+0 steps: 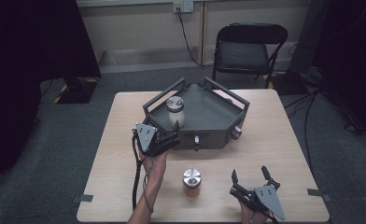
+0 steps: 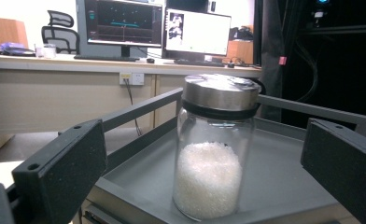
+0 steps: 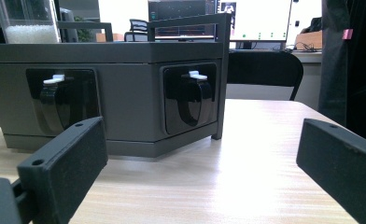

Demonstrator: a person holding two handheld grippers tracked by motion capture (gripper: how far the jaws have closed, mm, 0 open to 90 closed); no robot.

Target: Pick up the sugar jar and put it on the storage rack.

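Note:
A glass jar (image 1: 175, 112) with a metal lid and white granules stands in the front left of a dark grey railed tray (image 1: 214, 116). My left gripper (image 1: 174, 134) is at the tray's front left edge, open. In the left gripper view the jar (image 2: 216, 149) stands upright between the wide-apart jaws, touching neither finger (image 2: 69, 163). A second jar (image 1: 192, 182), metal-lidded with brownish contents, stands on the table in front of the tray. My right gripper (image 1: 249, 171) hovers open near the table's front right, with nothing in it, and faces the tray's front wall (image 3: 125, 93).
Two black latches (image 3: 59, 100) (image 3: 193, 95) sit on the tray's front faces. The wooden table (image 1: 274, 140) has bare room right of the tray. A black folding chair (image 1: 246, 51) stands behind the table. Monitors on a desk (image 2: 125, 23) are far off.

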